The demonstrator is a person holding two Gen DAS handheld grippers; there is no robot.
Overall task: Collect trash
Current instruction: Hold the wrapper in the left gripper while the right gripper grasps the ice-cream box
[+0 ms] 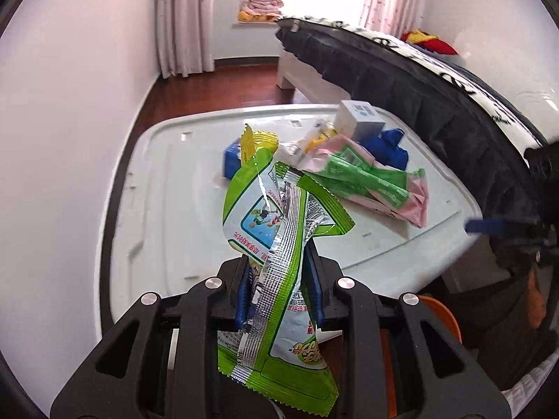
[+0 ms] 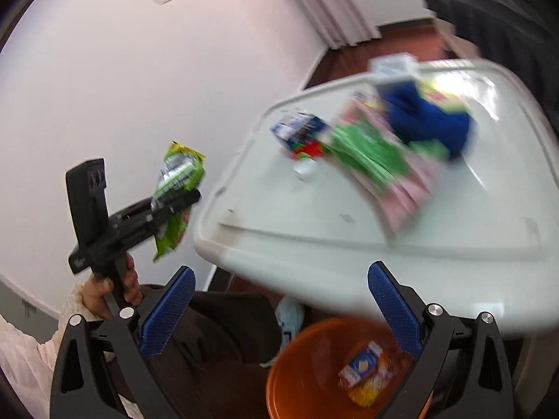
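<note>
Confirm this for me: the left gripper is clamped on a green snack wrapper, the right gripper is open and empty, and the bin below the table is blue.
One thing is wrong: the bin is orange, not blue, as the right wrist view shows. The left gripper is indeed clamped on the green snack wrapper, and the right gripper is open and empty.

One crinkly green-and-silver snack wrapper (image 1: 279,244) up in the air. On the white plastic tabletop (image 1: 167,209): one pink-and-green plastic pack (image 1: 370,178), one crumpled dark blue cloth (image 1: 387,146), one small white-and-grey carton (image 1: 356,118), one blue printed packet (image 2: 300,129). Below, one round orange bin (image 2: 307,366), two small printed packets inside, blurred.
</note>
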